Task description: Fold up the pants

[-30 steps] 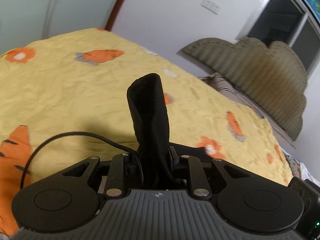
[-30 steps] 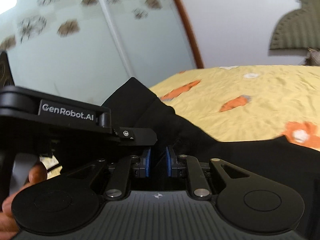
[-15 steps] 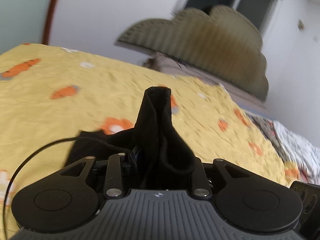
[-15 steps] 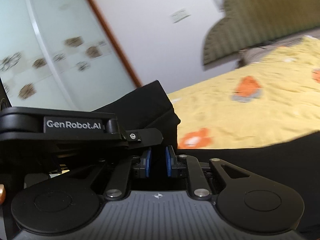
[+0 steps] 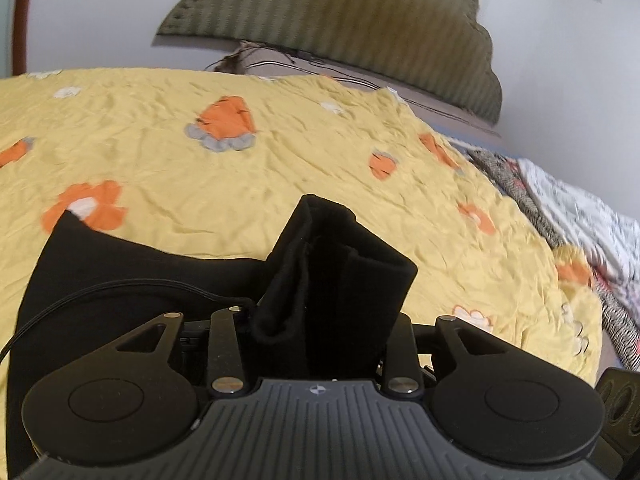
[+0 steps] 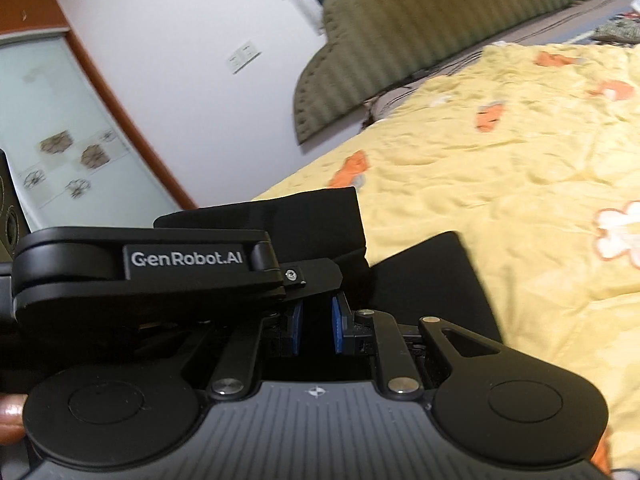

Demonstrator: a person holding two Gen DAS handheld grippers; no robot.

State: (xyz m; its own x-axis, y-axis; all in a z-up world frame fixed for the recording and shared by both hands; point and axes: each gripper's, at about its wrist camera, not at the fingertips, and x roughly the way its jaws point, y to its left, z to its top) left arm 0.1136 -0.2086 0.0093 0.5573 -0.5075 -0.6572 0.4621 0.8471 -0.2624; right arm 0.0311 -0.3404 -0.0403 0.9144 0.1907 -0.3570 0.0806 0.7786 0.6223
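Nearest in the left wrist view, the left gripper (image 5: 320, 332) has a bunched, upright fold of the black knit fabric pants (image 5: 336, 264) standing between its jaws, which are opening; the fingertips are hidden behind the cloth, so whether the pads press on it at this instant cannot be told. In the right wrist view the right gripper (image 6: 316, 324) shows its blue pads (image 6: 338, 328) standing narrowly apart with dark cloth between them, gripping an edge of the pants, while the other gripper's black body crosses just in front on the left and the person's fingertip (image 6: 10, 414) shows at the left edge. Beyond the jaws, the rest of the garment lies as a flat dark panel on the wrinkled yellow bedspread with orange and white prints (image 5: 280, 160), its far corner reaching an orange patch. The step in hand looks like laying the carried end down onto the panel to complete a fold; done well, both ends should come down level with each other, edges lined up with the layer beneath, and the left release should finish only once the cloth rests flat, so it does not slump into a lump. Farther out, the bedspread is open and bare ahead, leaving room to slide and smooth. On the right, a patterned grey-and-white blanket (image 5: 568, 216) marks that side's limit; farthest back stands the scalloped olive-green ribbed headboard (image 5: 340, 20) against the white wall (image 6: 180, 60).
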